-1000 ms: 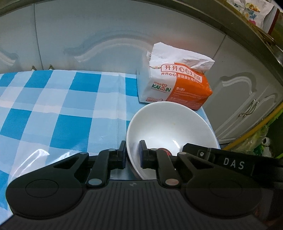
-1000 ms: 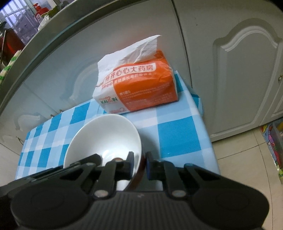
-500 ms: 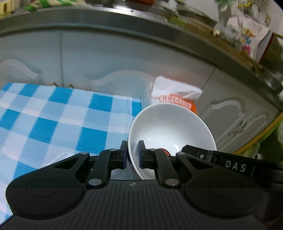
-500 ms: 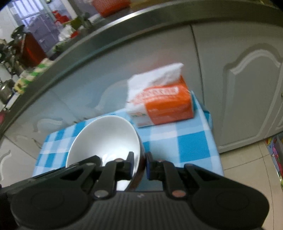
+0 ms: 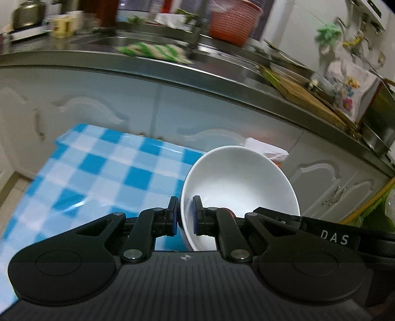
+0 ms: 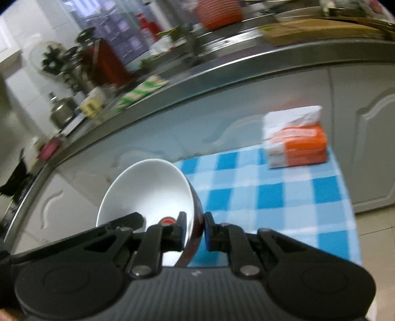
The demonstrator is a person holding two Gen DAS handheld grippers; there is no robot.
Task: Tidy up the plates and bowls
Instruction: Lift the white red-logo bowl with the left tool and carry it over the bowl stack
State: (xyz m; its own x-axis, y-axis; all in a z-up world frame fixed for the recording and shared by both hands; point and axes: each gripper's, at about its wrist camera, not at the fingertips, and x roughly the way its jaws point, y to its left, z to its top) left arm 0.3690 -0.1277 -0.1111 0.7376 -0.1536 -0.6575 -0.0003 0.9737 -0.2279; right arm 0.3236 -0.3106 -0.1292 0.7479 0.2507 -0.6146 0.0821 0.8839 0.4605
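I have lifted the bowl [image 5: 240, 180] well clear of the checked tablecloth [image 5: 103, 177] since a second ago, and the steel counter [image 5: 172, 66] that sat above my view has come into it. My left gripper [image 5: 185, 213] is clenched on the bowl's left rim, one jaw inside the white hollow and one outside. My right gripper [image 6: 193, 228] is clenched on the opposite rim, one jaw against the white inside, the other against the dark outer wall. The bowl hangs tilted between them, above the cloth's near edge. Beyond it, at the cloth's far corner, lies an orange and white tissue pack [image 6: 295, 145]. Behind stand pale cabinet doors [image 5: 98, 113], and on the counter an orange basket [image 5: 233, 21], blurred.
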